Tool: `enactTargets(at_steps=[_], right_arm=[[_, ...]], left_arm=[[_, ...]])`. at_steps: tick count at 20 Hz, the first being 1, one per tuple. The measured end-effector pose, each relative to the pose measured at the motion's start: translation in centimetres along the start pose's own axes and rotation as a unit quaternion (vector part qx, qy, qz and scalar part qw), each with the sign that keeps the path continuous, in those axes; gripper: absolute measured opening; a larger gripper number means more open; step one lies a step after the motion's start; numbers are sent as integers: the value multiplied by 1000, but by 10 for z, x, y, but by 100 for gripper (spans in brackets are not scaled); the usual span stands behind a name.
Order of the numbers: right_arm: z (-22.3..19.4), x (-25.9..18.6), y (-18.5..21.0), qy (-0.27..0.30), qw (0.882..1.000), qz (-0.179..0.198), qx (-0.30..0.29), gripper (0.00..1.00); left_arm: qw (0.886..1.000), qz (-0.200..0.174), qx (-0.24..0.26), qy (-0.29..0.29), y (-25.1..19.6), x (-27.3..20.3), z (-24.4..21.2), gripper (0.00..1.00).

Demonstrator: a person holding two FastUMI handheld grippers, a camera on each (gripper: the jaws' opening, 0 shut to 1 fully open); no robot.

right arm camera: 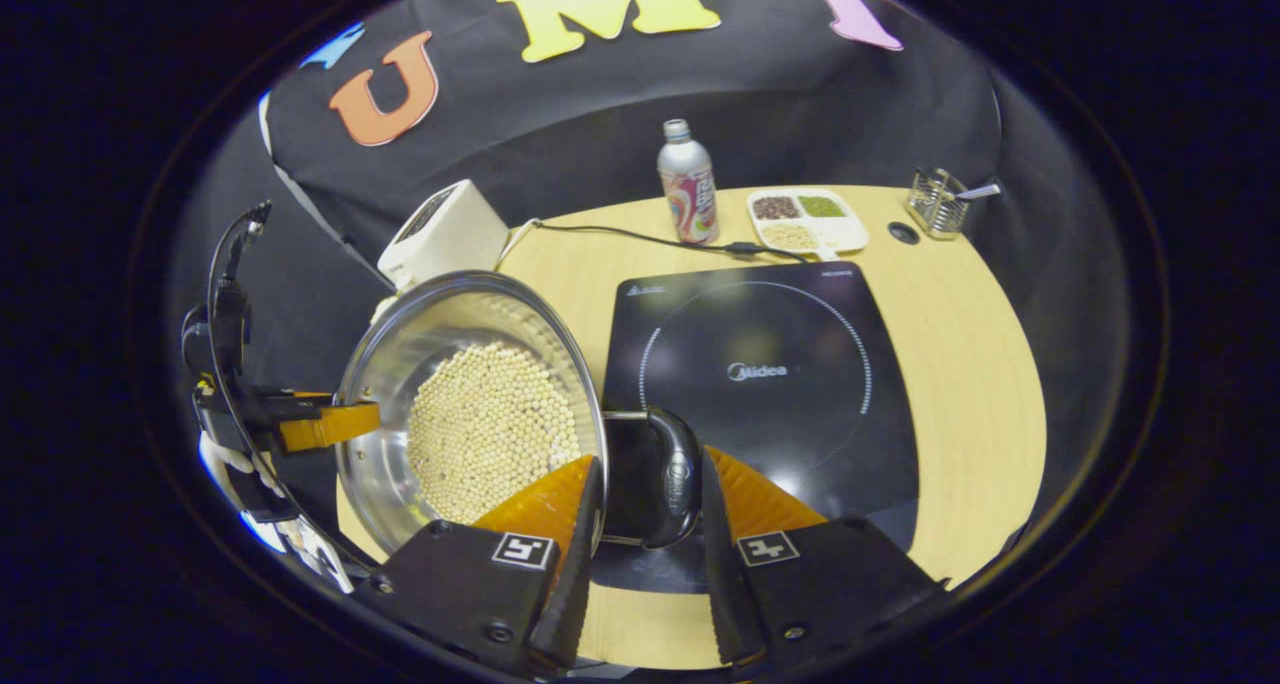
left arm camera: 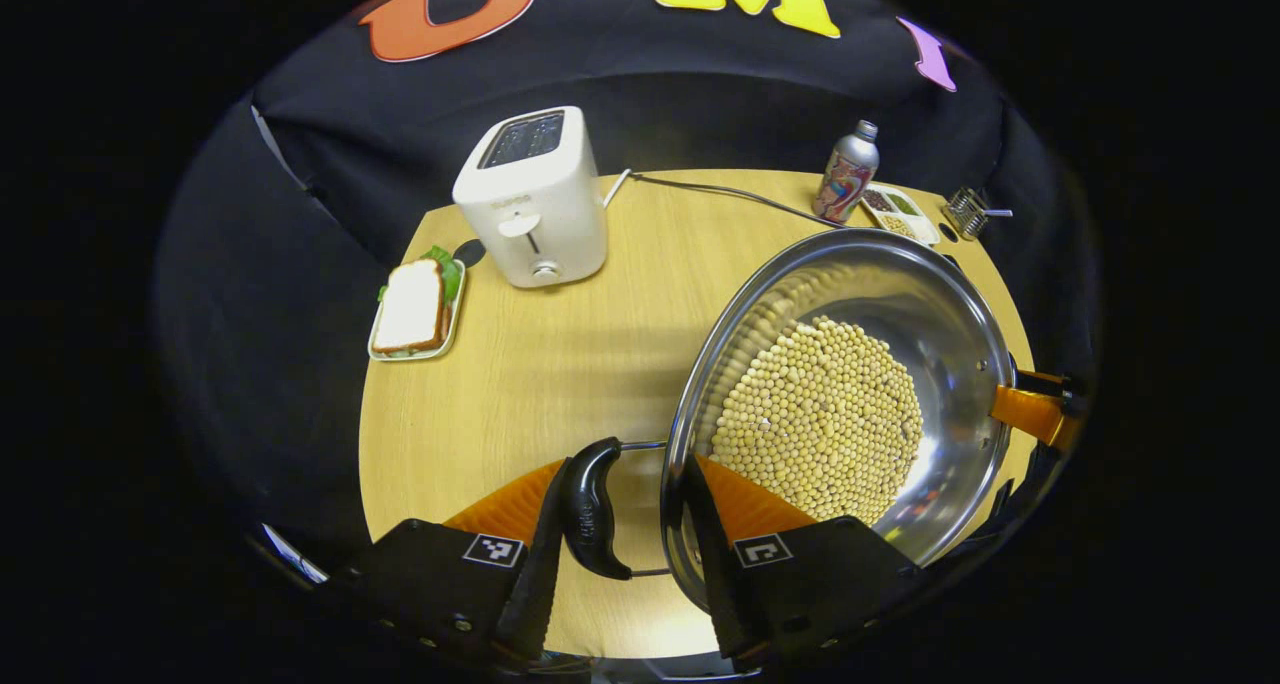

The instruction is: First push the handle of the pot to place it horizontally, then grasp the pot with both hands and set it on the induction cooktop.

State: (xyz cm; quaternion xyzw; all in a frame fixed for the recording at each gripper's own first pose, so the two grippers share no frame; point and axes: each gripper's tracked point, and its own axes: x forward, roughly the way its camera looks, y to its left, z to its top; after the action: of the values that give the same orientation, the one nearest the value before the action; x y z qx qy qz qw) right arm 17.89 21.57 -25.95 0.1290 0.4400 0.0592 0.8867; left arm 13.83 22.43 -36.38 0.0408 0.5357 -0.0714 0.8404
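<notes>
i hold the pot [right arm camera: 470,404] by both handles, each pair of jaws clenched on one handle. the pot hangs just left of the cooktop [right arm camera: 760,384], its handle line level, my right gripper [right arm camera: 645,524] nearer.

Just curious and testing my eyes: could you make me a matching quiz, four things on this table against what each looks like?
1 pot
2 toaster
3 bottle
4 induction cooktop

A white, slots on top
B flat, black, ring marked on it
C holds pale beans
D upright beside the divided tray

Pairs: 1-C, 2-A, 3-D, 4-B.
</notes>
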Motion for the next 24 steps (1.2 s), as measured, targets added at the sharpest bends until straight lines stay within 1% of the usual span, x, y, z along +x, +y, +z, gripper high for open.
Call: enactTargets(at_steps=[1,2,3,4,5,8,14,21,22,23,24], right_arm=[[-1,-8,-8,-3,1000,-5,4,50],[-2,-15,-16,-4,1000,-10,7,53],[-2,-21,-26,-6,1000,-16,10,50],[-3,-25,-35,-8,1000,-21,16,53],[-5,-30,-43,-8,999,-26,20,50],[-6,-40,-72,-12,999,-40,32,50],[-4,-47,-124,-13,998,-58,35,51],[17,-30,-176,0,998,-59,29,51],[22,-26,-180,2,998,-57,25,50],[27,-20,-183,5,998,-54,21,51],[31,-14,-186,8,999,-50,18,51]], left_arm=[[1000,-4,4,-3,-1,1,2,61],[1000,-8,7,-3,-1,2,2,61],[1000,-13,9,0,-2,3,2,61],[1000,-16,13,1,-3,4,3,61],[1000,-20,19,-2,-3,5,4,61],[999,-29,32,-5,-6,6,6,61],[998,-48,38,8,-4,11,12,61],[999,-42,31,14,-1,9,9,61],[999,-40,28,15,-2,8,7,66],[999,-38,25,17,-1,7,7,61],[999,-36,21,19,-1,6,6,61]])
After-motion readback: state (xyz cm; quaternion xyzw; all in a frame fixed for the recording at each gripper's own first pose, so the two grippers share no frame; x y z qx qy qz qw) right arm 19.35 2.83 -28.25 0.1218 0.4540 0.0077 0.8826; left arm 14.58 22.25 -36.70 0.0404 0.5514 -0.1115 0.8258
